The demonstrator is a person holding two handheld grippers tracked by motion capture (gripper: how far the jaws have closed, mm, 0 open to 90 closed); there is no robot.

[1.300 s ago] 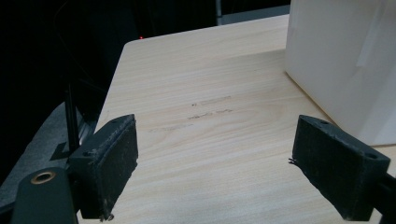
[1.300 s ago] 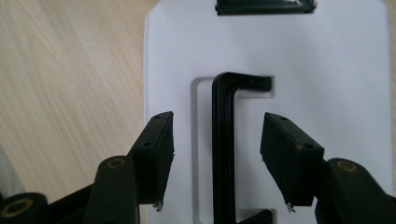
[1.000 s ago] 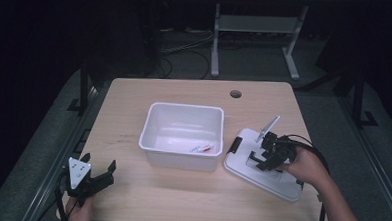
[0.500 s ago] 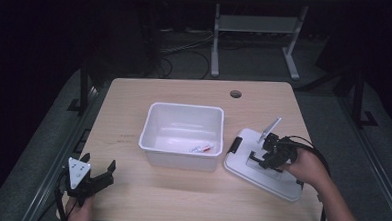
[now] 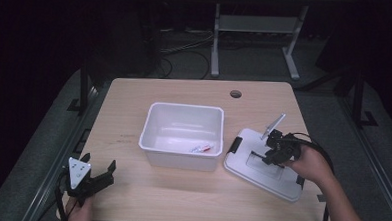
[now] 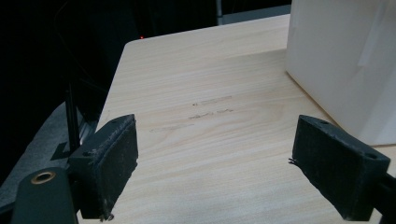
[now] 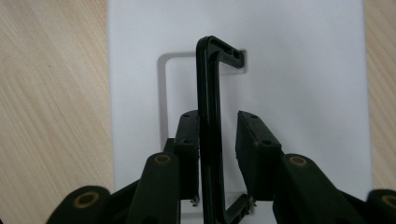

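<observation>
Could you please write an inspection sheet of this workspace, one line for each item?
Surface: wooden table, faint scuff marks, round hole near the far edge.
Job's things: white bin at centre, small red and white item inside; white lid flat to its right, black handle raised.
Clutter: nothing seen.
Grippers: left gripper open, at the near left corner, apart from the bin; right gripper over the lid, jaws around the handle, one touching, a gap at the other.
Cables: black cable loops from the right gripper.
Surroundings: dark room, metal stand and floor cables behind.
</observation>
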